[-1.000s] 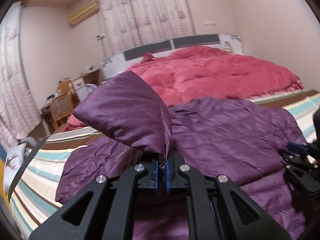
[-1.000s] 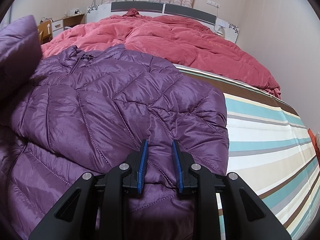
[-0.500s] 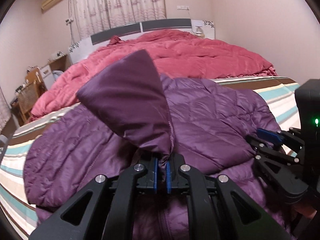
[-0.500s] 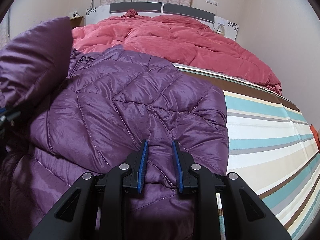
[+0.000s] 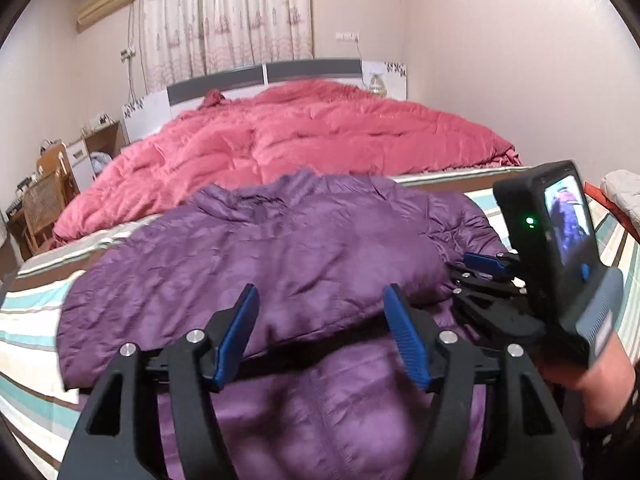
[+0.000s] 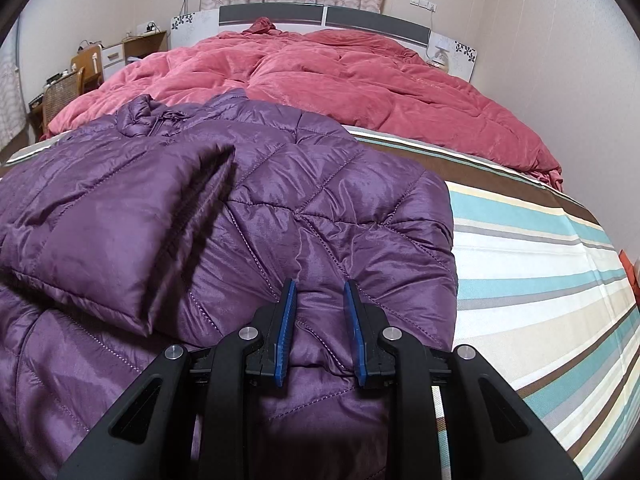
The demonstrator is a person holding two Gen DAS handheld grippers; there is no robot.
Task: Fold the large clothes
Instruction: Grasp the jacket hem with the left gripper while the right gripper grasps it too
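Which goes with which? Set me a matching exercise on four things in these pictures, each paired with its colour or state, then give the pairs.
1. jacket
2. comforter
3. bedsheet
4. left hand-held gripper

A. striped
B. open wide
C. purple, quilted
D. red, at the headboard end

Pairs: 1-C, 2-D, 3-A, 4-B

jacket (image 6: pixel 280 208) spread on striped sheet (image 6: pixel 540 272), directly ahead of both grippers. one sleeve (image 6: pixel 120 232) laid across jacket, ahead-left of right gripper (image 6: pixel 320 320). quilt (image 6: pixel 340 72) heaped beyond jacket; headboard (image 6: pixel 320 18) behind quilt.
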